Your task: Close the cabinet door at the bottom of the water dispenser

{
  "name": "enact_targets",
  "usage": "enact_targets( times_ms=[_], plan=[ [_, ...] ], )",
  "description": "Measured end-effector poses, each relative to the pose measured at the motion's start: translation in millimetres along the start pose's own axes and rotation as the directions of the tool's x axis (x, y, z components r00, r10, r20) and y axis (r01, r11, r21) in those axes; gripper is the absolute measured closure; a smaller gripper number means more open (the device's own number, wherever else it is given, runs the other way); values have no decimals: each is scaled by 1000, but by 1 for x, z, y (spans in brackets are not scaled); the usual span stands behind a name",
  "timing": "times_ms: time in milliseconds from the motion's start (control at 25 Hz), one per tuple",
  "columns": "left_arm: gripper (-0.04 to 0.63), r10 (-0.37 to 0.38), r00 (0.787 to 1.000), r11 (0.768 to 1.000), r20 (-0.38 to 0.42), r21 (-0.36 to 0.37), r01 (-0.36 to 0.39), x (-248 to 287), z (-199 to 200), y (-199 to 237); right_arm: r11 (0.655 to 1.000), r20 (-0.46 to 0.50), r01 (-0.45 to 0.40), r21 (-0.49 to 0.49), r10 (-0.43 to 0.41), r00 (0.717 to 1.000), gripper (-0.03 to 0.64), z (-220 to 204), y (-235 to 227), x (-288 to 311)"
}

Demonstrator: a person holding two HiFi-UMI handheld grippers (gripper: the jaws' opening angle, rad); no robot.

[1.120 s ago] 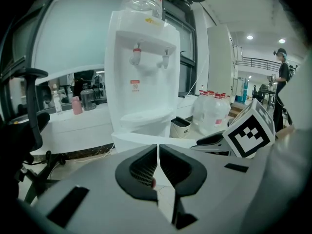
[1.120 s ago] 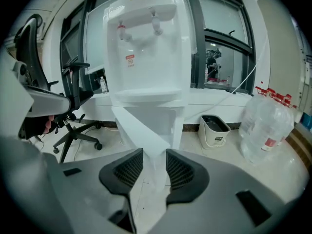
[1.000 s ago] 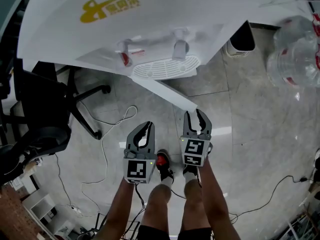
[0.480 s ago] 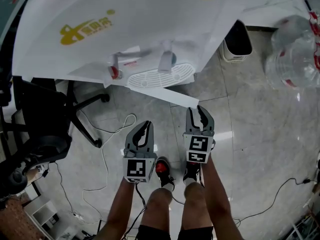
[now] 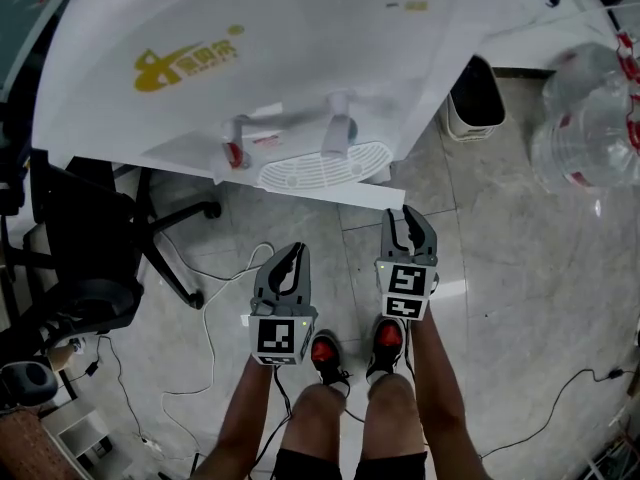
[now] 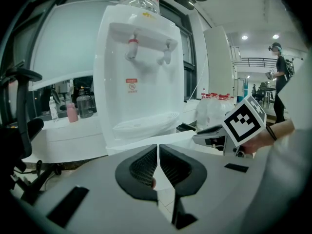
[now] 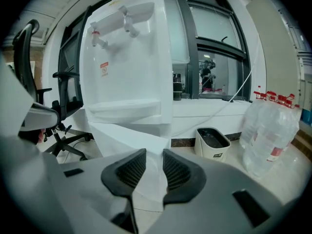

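Grey tiled floor [image 5: 520, 268], water dispenser [image 5: 300, 68], office chair [image 5: 85, 258], white bin [image 5: 478, 93], water jugs [image 5: 590, 118]

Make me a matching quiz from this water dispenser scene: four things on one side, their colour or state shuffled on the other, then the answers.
Things:
1. cabinet door
2. office chair
3. bin
4. large bottles

Descriptions:
A. black
B. clear plastic with red markings
C. white, swung open
D. pale outside, dark inside

Pairs: 1-C, 2-A, 3-D, 4-B
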State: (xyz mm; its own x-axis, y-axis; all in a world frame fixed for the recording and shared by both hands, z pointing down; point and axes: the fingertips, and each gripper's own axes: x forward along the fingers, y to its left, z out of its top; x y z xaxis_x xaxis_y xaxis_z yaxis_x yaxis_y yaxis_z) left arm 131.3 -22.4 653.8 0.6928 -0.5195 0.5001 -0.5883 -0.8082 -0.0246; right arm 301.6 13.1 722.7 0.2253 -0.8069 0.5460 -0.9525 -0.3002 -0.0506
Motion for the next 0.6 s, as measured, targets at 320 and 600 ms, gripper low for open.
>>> enact_targets(
  times_ms=[320,600],
  plan=[
    [560,5,1000,1000,17,1,-5,9,1,5,1000,26,-8,-19,8,1000,497,11,-10,16],
    [560,11,999,1000,32,-2,-11,19,4,8,1000,46,-4,-7,4,999,502,21,-17,31]
  ],
)
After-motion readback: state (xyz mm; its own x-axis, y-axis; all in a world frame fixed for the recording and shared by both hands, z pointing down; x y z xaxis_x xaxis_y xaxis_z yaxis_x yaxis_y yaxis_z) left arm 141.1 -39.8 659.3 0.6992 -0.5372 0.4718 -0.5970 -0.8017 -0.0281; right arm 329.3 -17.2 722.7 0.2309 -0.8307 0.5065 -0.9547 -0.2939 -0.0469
